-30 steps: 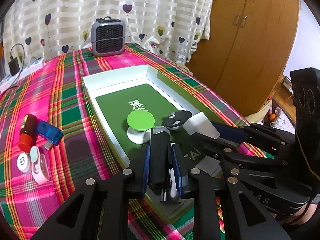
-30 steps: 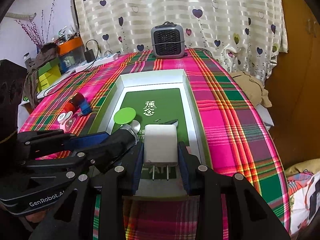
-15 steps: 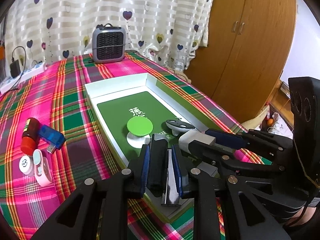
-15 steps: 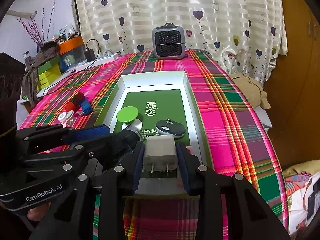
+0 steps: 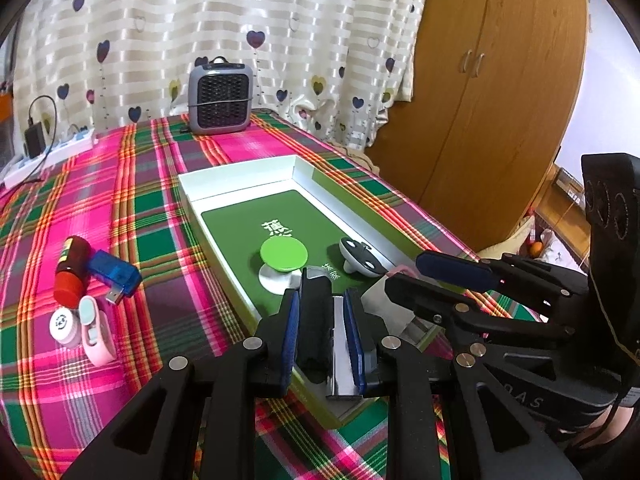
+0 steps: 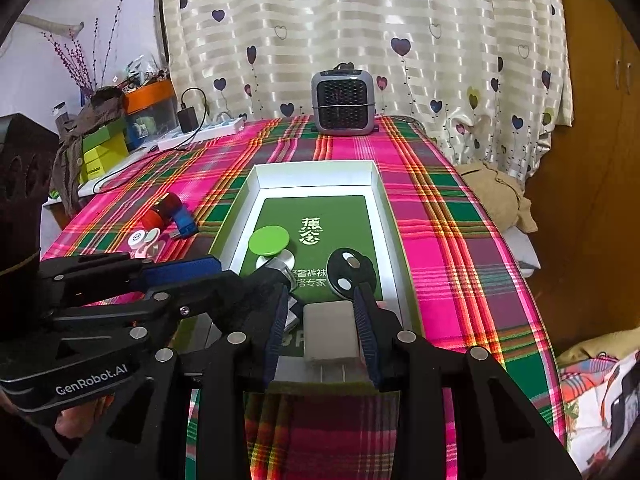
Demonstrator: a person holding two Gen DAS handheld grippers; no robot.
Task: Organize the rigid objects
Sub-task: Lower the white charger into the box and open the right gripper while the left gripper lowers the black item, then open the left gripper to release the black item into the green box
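Observation:
A shallow white box with a green floor [image 5: 240,180] [image 6: 384,200] lies on the plaid table. In it are a green-topped round holder [image 5: 283,254] [image 6: 269,240] and a black key fob [image 5: 360,260] [image 6: 351,270]. My left gripper [image 5: 322,336] is shut on a black lighter-like block [image 5: 316,320] over the box's near end. My right gripper [image 6: 322,328] has loosened around a white charger plug [image 6: 330,332], which rests at the box's near end with a gap on its left side.
Left of the box lie a red cylinder [image 5: 72,270], a blue USB stick [image 5: 114,272], a white round piece [image 5: 64,324] and a pink piece [image 5: 96,336]. A grey heater [image 5: 221,98] stands at the back. A power strip [image 5: 48,156] lies far left.
Both grippers drew back and lowered toward the box's near end. The right jaws opened off the white plug, which now lies in the box. The key fob came into full view.

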